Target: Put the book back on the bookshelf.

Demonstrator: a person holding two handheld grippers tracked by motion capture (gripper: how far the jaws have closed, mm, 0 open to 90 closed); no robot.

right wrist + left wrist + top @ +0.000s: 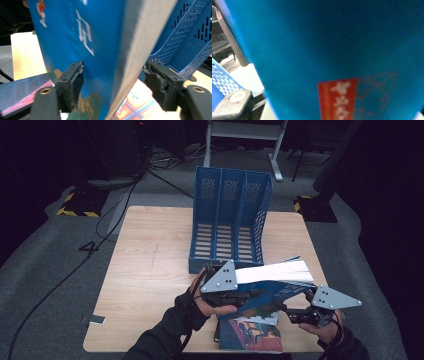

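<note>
A thick blue book (272,290) with white page edges hangs tilted above the table's front, just before the blue file rack (230,220). My left gripper (248,296) is shut on its left end. In the left gripper view the blue cover (337,50) with a red label sits close up, and one finger (235,101) shows at the bottom left. My right gripper (288,309) is at the book's right corner. In the right gripper view it (115,80) stands open astride the book (82,37), with a gap at the page-edge side.
A second book (252,335) with a colourful cover lies flat at the table's front edge, under the held one. The three-slot rack (190,37) stands upright at the wooden table's (150,270) back middle. Cables and a desk frame are on the floor beyond.
</note>
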